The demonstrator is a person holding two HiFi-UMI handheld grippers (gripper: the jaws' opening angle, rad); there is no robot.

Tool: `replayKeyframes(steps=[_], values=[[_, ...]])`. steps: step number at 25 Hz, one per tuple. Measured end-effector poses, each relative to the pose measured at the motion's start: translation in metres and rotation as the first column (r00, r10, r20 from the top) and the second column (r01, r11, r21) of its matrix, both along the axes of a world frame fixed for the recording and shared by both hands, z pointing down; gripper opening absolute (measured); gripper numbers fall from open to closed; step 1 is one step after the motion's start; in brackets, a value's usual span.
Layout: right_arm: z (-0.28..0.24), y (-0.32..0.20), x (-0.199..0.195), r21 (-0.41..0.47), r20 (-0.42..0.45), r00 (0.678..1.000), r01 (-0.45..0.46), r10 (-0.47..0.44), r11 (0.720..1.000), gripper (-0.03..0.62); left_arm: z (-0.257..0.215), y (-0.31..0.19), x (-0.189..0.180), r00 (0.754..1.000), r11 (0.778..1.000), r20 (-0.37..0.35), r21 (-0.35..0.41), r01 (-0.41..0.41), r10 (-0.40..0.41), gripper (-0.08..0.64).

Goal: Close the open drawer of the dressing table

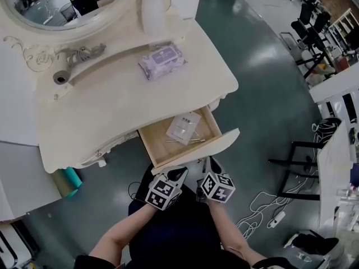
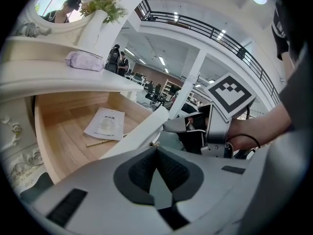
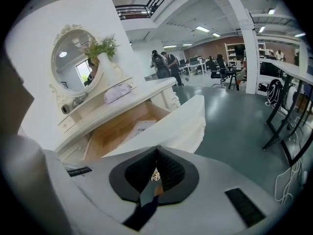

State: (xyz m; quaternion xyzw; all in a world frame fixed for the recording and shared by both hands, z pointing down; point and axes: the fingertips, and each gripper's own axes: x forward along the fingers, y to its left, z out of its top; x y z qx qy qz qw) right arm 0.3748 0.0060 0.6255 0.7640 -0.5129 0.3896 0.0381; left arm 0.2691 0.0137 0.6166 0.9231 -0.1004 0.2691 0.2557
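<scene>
The cream dressing table point(image 1: 112, 105) has its wooden drawer point(image 1: 150, 144) pulled open, with the curved white drawer front point(image 1: 224, 142) toward me. A white packet point(image 1: 183, 128) and a thin stick lie inside. My left gripper point(image 1: 177, 175) and right gripper point(image 1: 211, 165) hang side by side just below the drawer front, both shut and empty. In the left gripper view the pads point(image 2: 142, 170) meet at the tip point(image 2: 156, 148) under the drawer front point(image 2: 142, 131). In the right gripper view point(image 3: 156, 151) a small brass knob point(image 3: 155, 176) shows in the slit between the pads; contact cannot be told.
On the tabletop lie a purple wipes pack point(image 1: 161, 60), a white vase point(image 1: 153, 7) and a grey roll point(image 1: 60, 77) below the oval mirror point(image 1: 50, 4). A teal object point(image 1: 72, 179) sits on the floor at the left. A black frame point(image 1: 300, 167) and cables point(image 1: 269, 206) are at the right.
</scene>
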Motion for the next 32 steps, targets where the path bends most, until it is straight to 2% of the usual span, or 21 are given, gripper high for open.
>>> replayKeyframes(steps=[11,19,32], values=[[0.001,-0.031,-0.002,-0.002,0.02,0.999,0.046,-0.046,0.999,0.008,0.003,-0.035,-0.002,0.997,0.997,0.015,-0.009,0.071,-0.071,0.009],[0.0,-0.049,-0.003,-0.011,0.036,0.998,0.057,-0.057,0.998,0.008,0.004,-0.052,-0.002,0.998,0.998,0.026,-0.006,0.066,-0.066,0.009],[-0.001,-0.084,-0.003,-0.019,0.044,0.999,0.02,-0.019,1.0,0.008,0.004,-0.088,-0.009,0.996,0.996,0.024,-0.006,0.085,-0.085,0.009]])
